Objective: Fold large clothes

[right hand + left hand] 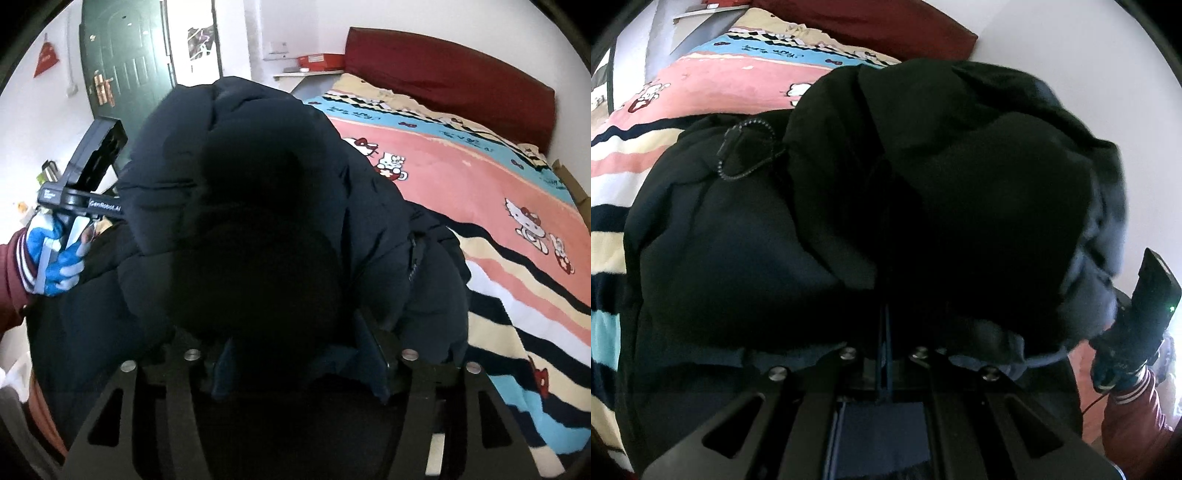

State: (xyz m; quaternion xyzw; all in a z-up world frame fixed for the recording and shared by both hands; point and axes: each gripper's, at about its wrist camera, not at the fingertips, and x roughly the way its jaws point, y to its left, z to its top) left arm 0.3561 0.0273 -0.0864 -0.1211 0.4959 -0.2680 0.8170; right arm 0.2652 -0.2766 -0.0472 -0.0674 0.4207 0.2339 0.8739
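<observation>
A dark navy puffer jacket (886, 184) lies bunched on the bed and fills both views. My left gripper (884, 321) is shut, its fingertips buried under a raised fold of the jacket, pinching the fabric. In the right wrist view the same gripper's body (92, 173) shows at the jacket's left edge, held by a gloved hand (55, 258). My right gripper (299, 354) has its jaws apart, and a bulge of the jacket (258, 203) sits between and over the fingers (376, 350). Its body (1148, 306) appears at the right edge of the left wrist view.
The bed cover (480, 192) is pink, blue and striped with cartoon cats and spreads to the right of the jacket. A dark red headboard (461, 85) stands at the far end. A green door (125, 66) and a small shelf with a red box (317, 62) are behind.
</observation>
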